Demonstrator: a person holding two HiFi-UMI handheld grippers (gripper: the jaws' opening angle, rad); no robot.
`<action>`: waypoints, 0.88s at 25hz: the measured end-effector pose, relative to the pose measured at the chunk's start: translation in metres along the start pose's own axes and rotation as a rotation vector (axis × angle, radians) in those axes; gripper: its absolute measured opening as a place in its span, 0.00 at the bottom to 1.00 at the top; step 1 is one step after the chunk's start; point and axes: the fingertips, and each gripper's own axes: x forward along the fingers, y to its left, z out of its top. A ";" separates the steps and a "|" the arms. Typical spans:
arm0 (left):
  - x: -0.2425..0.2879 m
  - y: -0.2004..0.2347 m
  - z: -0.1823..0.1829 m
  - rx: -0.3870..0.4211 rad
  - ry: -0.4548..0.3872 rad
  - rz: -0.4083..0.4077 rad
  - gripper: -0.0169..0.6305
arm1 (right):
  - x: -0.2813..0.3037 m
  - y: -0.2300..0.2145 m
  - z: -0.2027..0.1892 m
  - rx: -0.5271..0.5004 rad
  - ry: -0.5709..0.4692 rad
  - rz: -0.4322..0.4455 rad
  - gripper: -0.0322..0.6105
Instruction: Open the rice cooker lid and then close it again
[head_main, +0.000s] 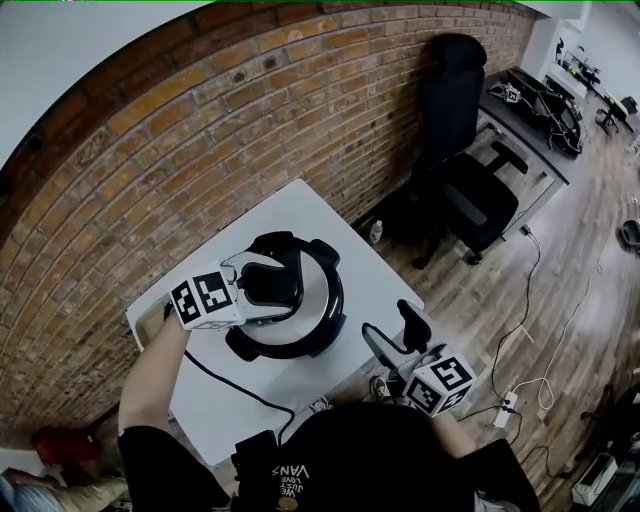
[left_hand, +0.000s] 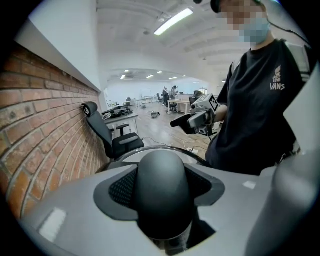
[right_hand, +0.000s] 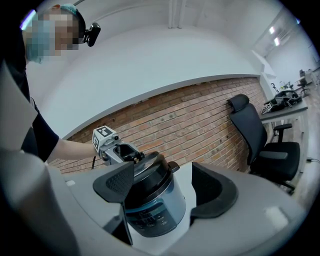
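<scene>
The rice cooker (head_main: 318, 322) stands near the middle of a white table (head_main: 330, 215), with its lid (head_main: 325, 285) down on the pot. The left gripper (head_main: 272, 283) reaches in from 9 o'clock over the centre of the lid, angled downward. Its jaws stand wide, and the broad black lid handle (left_hand: 162, 192) fills the gap between them. Both pads lie against the handle's sides, so the grip is on the handle.

The widest bare stretch of table lies from 12 to 3 o'clock of the cooker. Only a narrow strip shows at 9 o'clock, under the left arm. A black cable (head_main: 235, 385) crosses the tabletop at 7 o'clock and runs toward the 6 o'clock edge, where the person (head_main: 330, 460) stands.

The right gripper (head_main: 397, 335) hovers at 4 o'clock of the cooker, at the table's edge and apart from the pot. Its jaws are spread wide and hold nothing. The right gripper view looks nearly level at the cooker's front panel (right_hand: 150, 217), which sits framed between the pads but well clear of them.

A brick wall (head_main: 200, 130) runs close along the table's 10 o'clock edge. A black office chair (head_main: 470, 180) sits at 2 o'clock off the table's corner, with a desk (head_main: 530, 120) beyond it. The wood floor (head_main: 560, 300) is open from 3 to 5 o'clock, apart from loose cables and a power strip (head_main: 508, 405).
</scene>
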 end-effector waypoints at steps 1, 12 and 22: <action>0.000 0.001 0.001 -0.013 0.002 0.022 0.46 | 0.000 -0.001 0.000 0.001 -0.002 0.003 0.60; 0.009 0.018 -0.010 -0.228 0.051 0.203 0.46 | 0.000 -0.001 0.002 -0.002 0.010 0.052 0.60; 0.008 0.025 -0.009 -0.287 0.019 0.325 0.46 | -0.002 -0.007 -0.003 0.005 0.040 0.097 0.60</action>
